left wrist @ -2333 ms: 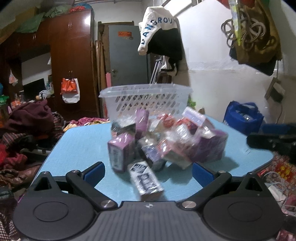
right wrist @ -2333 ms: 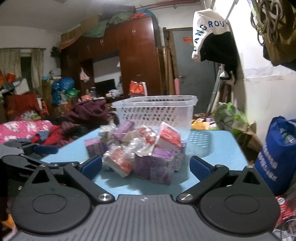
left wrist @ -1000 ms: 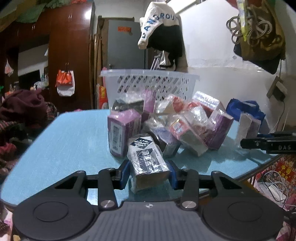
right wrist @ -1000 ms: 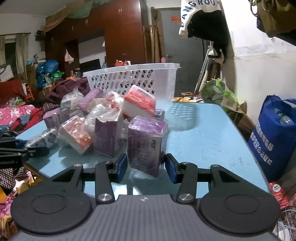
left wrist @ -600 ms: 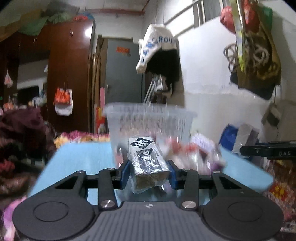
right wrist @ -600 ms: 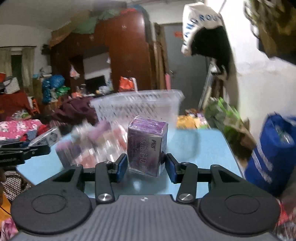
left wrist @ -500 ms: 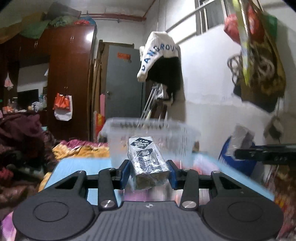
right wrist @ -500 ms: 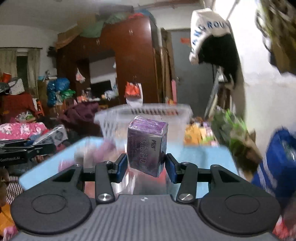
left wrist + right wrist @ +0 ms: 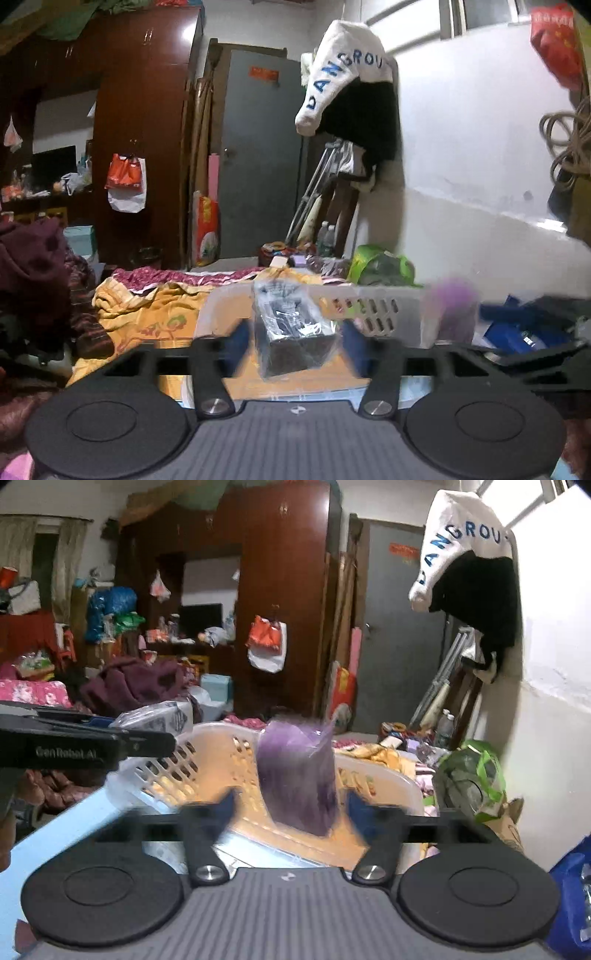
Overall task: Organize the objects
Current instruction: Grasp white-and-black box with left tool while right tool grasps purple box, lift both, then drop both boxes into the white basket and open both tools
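Both grippers' jaws opening over basket (image 9: 384,775): left gripper (image 9: 293,338) freeing black box (image 9: 291,328), right gripper (image 9: 290,805) purple box (image 9: 297,775).

Open white basket (image 9: 388,775) mouth below, left gripper (image 9: 159,743) crowding its left rim

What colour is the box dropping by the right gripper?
Purple box, best in the right wrist view.
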`<state>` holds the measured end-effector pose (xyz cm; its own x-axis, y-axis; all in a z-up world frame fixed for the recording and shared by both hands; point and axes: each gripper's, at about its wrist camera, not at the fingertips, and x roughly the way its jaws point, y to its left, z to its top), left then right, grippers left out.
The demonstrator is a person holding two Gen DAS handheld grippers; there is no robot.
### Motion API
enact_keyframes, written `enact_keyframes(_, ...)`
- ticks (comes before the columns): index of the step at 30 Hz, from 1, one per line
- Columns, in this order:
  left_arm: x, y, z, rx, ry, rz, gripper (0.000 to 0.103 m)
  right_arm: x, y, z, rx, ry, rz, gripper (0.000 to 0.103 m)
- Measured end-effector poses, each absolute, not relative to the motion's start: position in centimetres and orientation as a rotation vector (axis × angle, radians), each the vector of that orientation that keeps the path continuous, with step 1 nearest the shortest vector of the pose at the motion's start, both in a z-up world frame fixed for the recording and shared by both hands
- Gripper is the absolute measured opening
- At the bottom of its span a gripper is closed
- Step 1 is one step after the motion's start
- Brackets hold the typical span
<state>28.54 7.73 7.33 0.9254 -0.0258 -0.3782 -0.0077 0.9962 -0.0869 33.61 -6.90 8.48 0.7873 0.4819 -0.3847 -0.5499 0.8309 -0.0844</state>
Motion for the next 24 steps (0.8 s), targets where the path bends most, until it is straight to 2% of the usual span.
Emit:
enact_keyframes(1,28.2,7.7,7.2,-0.088,0.383,-0.004,0.092,33.1,-7.3,8.5,-0.184,0.344,0.549,0.103)
enact_keyframes(4,25.3,8.1,7.2,-0.110,0.348,-0.037,0.095,30.1,-9.5,8.8,-0.160,0.316,0.570,0.103)
enact_keyframes(6,21.7,9.2,6.5,-0.169,0.313,-0.121,0.103,27.8,-12.0,8.4,-0.123,0.293,0.602,0.103)
enact_keyframes(9,16.7,10.8,4.1,-0.259,0.295,-0.193,0.103,24.6,-15.6,5.7,-0.031,0.327,0.633,0.103)
enact_keyframes(13,9.9,10.4,0.5,-0.205,0.232,-0.120,0.103,22.9,-18.0,2.0,0.066,0.402,0.596,0.103)
enact_keyframes(18,6.2,9.6,-2.2,-0.177,0.224,-0.126,0.103,23.1,-18.8,0.5,0.182,0.431,0.663,0.103)
enact_keyframes(20,7.0,9.2,-2.3,-0.132,0.242,-0.102,0.100,24.2,-18.7,0.5,0.193,0.462,0.658,0.102)
enact_keyframes(22,7.7,9.1,-2.4,-0.125,0.272,-0.112,0.092,25.6,-18.7,0.3,0.220,0.509,0.670,0.098)
enact_keyframes(24,8.3,9.0,-2.7,-0.128,0.289,-0.137,0.087,26.8,-18.5,-0.1,0.249,0.555,0.691,0.090)
